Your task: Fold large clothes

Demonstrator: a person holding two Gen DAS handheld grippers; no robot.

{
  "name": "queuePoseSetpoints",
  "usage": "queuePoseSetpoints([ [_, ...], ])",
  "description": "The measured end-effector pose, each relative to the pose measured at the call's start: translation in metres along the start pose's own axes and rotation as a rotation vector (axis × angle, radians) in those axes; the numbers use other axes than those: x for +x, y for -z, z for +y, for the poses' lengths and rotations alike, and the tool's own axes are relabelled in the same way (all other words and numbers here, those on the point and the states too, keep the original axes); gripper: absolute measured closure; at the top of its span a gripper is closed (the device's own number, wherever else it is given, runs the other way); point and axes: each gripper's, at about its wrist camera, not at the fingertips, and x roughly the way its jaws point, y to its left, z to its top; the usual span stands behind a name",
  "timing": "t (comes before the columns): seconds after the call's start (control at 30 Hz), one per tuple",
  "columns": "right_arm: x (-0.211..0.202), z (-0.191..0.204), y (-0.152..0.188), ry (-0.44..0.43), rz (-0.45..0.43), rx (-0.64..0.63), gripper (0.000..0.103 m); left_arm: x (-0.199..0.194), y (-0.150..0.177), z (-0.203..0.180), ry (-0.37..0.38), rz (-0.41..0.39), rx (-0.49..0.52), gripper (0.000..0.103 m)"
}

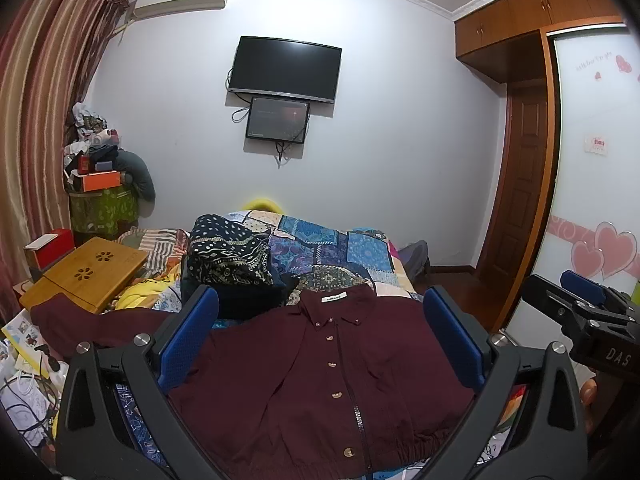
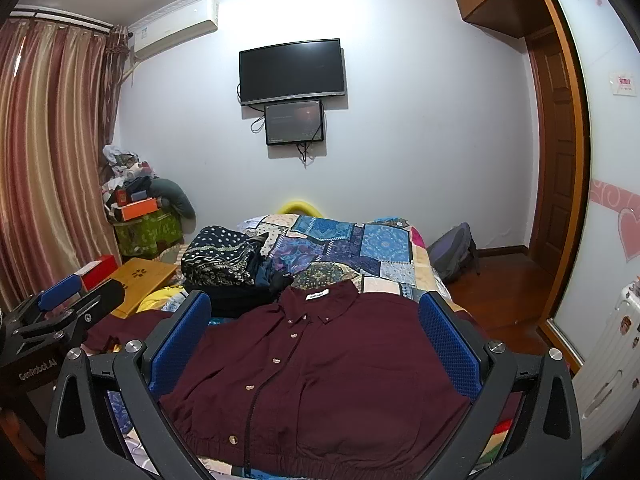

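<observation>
A dark maroon buttoned jacket [image 1: 320, 384] lies flat, front up, on the patchwork bedspread [image 1: 340, 248], collar toward the far wall; one sleeve stretches out to the left. It also shows in the right wrist view [image 2: 328, 364]. My left gripper [image 1: 320, 320] hovers above the jacket, jaws wide open, empty. My right gripper [image 2: 316, 320] also hovers above it, wide open, empty. The right gripper shows at the right edge of the left wrist view [image 1: 588, 304]; the left gripper shows at the left edge of the right wrist view [image 2: 60, 304].
A stack of folded dark patterned clothes [image 1: 228, 256] sits on the bed just beyond the collar. A bamboo lap desk [image 1: 88, 272] and a red box [image 1: 52, 248] lie at the left. A backpack [image 2: 452, 252] and wardrobe [image 2: 560, 160] stand right of the bed.
</observation>
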Motion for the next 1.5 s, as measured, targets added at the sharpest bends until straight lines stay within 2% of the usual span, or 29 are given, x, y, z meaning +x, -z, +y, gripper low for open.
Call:
queuePoseSetpoints([
  [1.03,0.009,-0.004,0.006,0.005,0.025,-0.003,0.000,0.004,0.006,0.003,-0.009,0.009,0.012,0.000],
  [1.33,0.033,-0.011,0.015,0.013,0.100,0.014,0.000,0.027,0.006,0.027,-0.093,0.029,-0.010,0.000],
  [1.5,0.060,-0.017,0.026,0.026,0.184,0.025,0.000,0.053,0.005,0.052,-0.173,0.048,-0.031,0.000],
])
